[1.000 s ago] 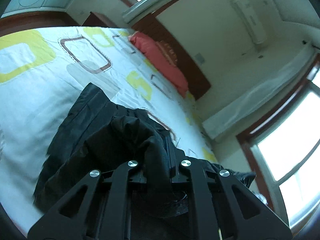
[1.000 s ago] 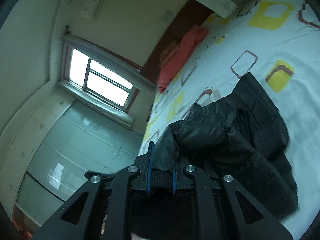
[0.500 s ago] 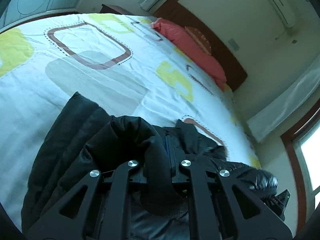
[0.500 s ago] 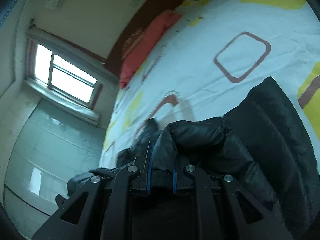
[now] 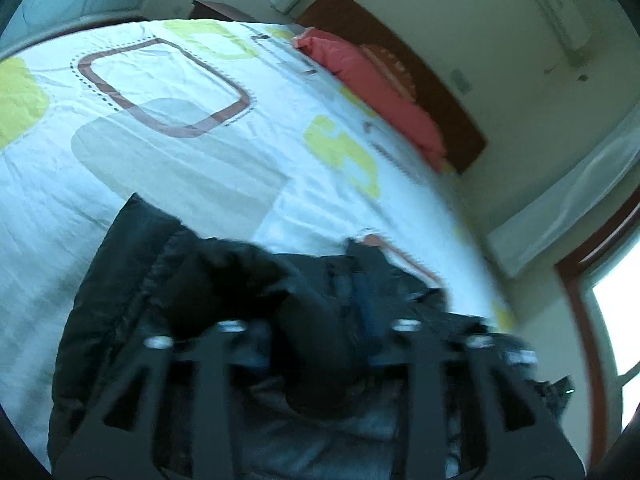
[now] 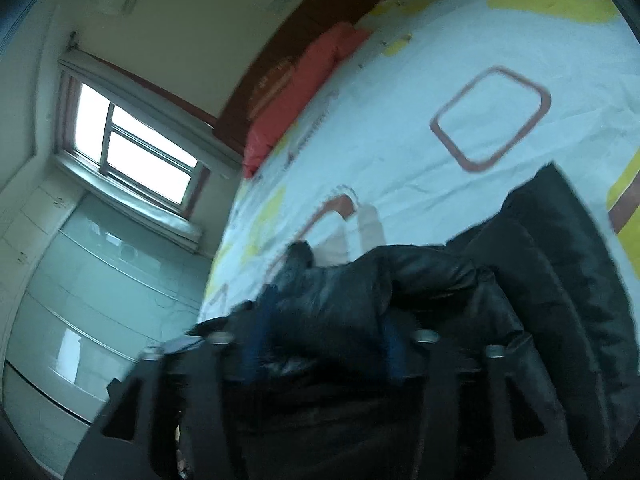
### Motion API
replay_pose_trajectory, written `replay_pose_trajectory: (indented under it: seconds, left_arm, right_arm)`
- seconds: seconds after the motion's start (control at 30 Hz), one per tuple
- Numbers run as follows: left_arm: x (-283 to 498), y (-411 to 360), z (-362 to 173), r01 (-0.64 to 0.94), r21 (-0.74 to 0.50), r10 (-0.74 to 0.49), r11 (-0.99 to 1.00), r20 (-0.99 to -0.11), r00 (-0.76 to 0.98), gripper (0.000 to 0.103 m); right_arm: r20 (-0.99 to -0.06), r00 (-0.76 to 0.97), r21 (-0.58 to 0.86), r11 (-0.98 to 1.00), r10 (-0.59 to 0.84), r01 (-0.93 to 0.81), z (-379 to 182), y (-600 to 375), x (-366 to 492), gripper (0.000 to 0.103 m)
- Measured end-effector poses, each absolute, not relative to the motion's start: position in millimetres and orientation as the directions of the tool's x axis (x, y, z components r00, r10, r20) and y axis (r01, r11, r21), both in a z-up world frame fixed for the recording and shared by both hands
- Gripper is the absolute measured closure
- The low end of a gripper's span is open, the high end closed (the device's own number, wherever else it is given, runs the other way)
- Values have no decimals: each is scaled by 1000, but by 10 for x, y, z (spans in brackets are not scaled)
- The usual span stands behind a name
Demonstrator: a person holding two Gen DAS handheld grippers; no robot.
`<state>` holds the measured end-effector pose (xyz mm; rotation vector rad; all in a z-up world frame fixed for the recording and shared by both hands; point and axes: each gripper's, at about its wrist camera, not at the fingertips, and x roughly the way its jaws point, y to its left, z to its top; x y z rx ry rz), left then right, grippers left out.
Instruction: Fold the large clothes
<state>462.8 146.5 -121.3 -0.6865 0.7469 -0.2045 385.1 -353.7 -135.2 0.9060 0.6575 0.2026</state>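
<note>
In the left wrist view, your left gripper (image 5: 320, 344) fills the bottom of the frame, blurred, with a thick fold of the black padded jacket (image 5: 132, 280) bunched between its fingers. The jaws stand fairly wide and motion blur hides the contact, so you cannot tell whether they pinch the cloth or have let go. The jacket lies across the lower half of the frame on the patterned bedspread (image 5: 168, 152), low to the bed, which suggests you are laying a folded edge down rather than lifting it. The red pillow (image 5: 380, 88) sits against the headboard at upper centre.

In the right wrist view, your right gripper (image 6: 320, 356) sits at bottom centre with jacket fabric draped between its blue-edged fingers; here too the blur keeps you from judging the grip. This view adds what the left lacks: the quilted panel of the jacket spreading flat toward the right edge, and a window (image 6: 132, 148) at left. The left view alone shows the jacket's far left edge on the bedspread.
</note>
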Motion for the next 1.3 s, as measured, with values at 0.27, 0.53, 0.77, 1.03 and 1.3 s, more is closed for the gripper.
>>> replay_pose_trajectory:
  seconds: [0.27,0.53,0.77,1.03,1.3]
  left_arm:
    - [4271,1686,-889,-89,-714,-370,695,-461,806,21]
    - [4609,1298,-1009,-81,-486,-251,870,-578,776,24]
    - [5014,1343,-1447,-194,-353,-135,915,-723,678,24]
    - [4790,1199,-1160,-204,-234,-24,950,-710,704,23]
    - [4255,645,-1056,-3,-338,-234,941,-657,716,24]
  right_arm:
    - [-501,785,665,742,365,79,-1084,-3306,3765,37]
    - [-647,719,398,917,254,35,-1083,-2679,4342,54]
    - [-771,616,292,950,162,115,-1574,-2684,4678,54]
    - [-735,672,246,960,96,133,-1260,-2648,4402,55]
    - [-734,667,161,987,128,-13,-1210,-2076,3955,55]
